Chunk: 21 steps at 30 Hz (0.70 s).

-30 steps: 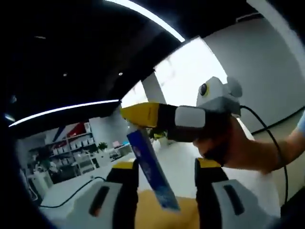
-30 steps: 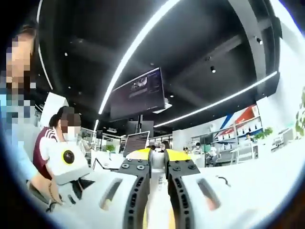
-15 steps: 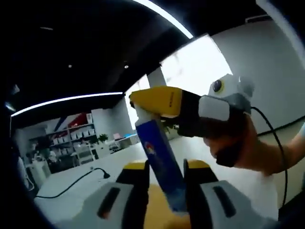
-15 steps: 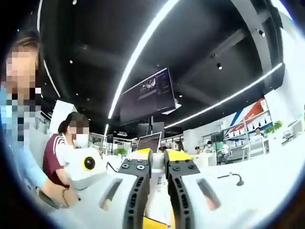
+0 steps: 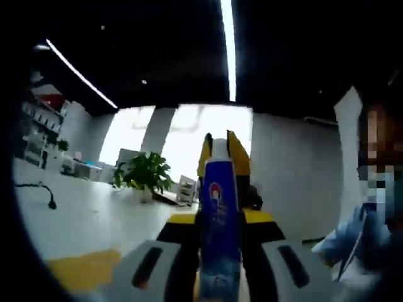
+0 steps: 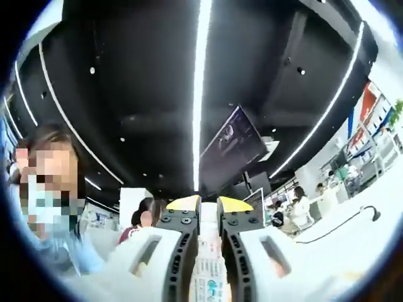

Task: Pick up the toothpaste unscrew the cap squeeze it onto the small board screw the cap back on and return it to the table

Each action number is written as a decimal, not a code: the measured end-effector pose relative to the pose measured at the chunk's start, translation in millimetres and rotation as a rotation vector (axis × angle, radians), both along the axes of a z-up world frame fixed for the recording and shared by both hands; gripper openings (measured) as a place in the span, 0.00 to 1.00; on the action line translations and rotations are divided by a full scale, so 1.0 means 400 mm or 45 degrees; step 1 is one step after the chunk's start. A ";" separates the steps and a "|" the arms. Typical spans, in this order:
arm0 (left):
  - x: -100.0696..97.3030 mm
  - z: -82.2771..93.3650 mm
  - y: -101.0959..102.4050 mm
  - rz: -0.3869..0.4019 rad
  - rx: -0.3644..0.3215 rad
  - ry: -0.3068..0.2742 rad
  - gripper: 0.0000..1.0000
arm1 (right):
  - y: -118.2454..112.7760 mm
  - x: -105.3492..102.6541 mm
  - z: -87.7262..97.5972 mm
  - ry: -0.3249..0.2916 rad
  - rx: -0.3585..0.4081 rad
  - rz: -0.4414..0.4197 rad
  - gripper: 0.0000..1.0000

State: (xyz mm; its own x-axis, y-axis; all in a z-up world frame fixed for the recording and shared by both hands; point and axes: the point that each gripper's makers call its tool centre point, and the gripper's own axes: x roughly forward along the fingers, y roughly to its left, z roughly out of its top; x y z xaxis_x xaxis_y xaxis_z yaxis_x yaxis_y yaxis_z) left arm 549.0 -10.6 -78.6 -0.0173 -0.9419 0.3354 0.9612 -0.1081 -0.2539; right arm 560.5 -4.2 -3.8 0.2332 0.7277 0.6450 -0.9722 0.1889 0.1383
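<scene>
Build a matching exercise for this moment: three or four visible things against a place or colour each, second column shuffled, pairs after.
Things:
1. toothpaste tube
2. potted plant
3. black cable
4. yellow patch

Place or colour:
A. on the white table, far left
B. green, on the table
C. blue, clamped in the left tool
D. on the table, low left, near the left tool

Pairs: 1-C, 2-B, 3-A, 4-D

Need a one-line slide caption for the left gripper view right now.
Left claw grips the blue toothpaste tube upright while the right claw closes on its cap end.
</scene>
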 end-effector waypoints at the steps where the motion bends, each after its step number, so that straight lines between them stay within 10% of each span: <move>1: -0.006 -0.001 0.002 -0.063 -0.039 0.067 0.24 | 0.000 -0.001 0.000 0.021 0.016 0.043 0.10; 6: -0.004 -0.006 -0.005 -0.193 -0.103 0.234 0.24 | -0.002 0.020 -0.010 0.106 0.087 0.141 0.10; 11: 0.033 -0.025 -0.009 0.058 0.008 0.027 0.23 | 0.002 0.043 -0.028 0.108 0.008 0.022 0.10; 17: 0.153 -0.081 0.037 0.643 0.349 -0.320 0.57 | -0.041 0.114 -0.057 0.109 -0.166 -0.431 0.10; 21: 0.140 -0.075 0.031 0.674 0.362 -0.360 0.66 | -0.068 0.145 -0.073 0.096 -0.279 -0.687 0.10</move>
